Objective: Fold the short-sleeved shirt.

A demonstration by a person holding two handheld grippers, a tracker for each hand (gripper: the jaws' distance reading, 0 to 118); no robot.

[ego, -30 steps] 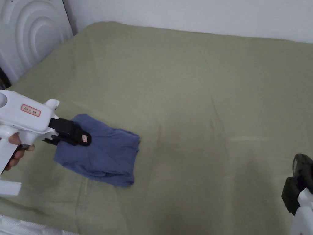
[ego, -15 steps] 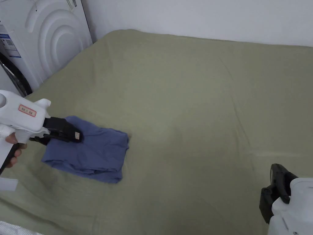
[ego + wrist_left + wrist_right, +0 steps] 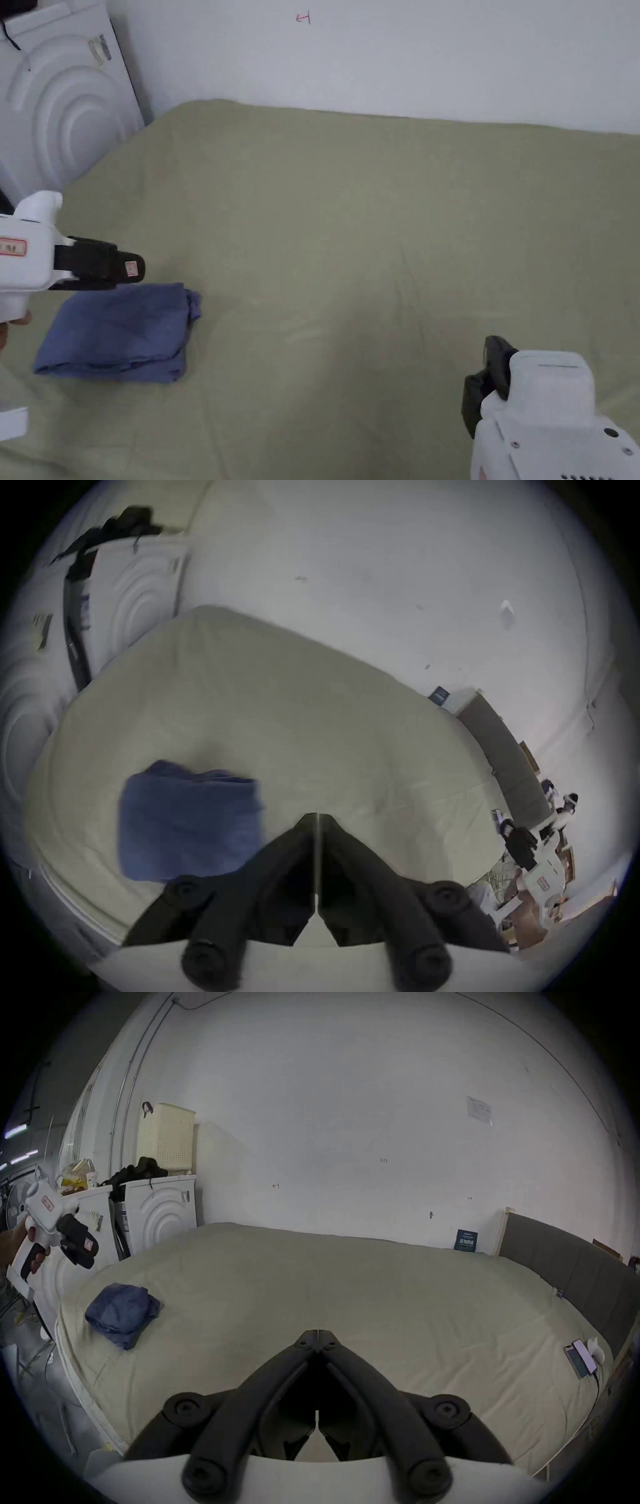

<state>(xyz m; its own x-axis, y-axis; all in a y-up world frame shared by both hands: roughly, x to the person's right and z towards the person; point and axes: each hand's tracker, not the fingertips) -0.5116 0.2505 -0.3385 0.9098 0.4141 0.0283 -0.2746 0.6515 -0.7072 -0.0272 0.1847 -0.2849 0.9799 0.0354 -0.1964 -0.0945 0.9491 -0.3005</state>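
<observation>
Blue short-sleeved shirt (image 3: 115, 331) lies folded into a small bundle near the bed's (image 3: 375, 250) left edge. Left claw (image 3: 128, 269) is held closed and empty just above it; right claw (image 3: 317, 1333), also closed, well apart. Loose right-hand edges could be squared.
</observation>
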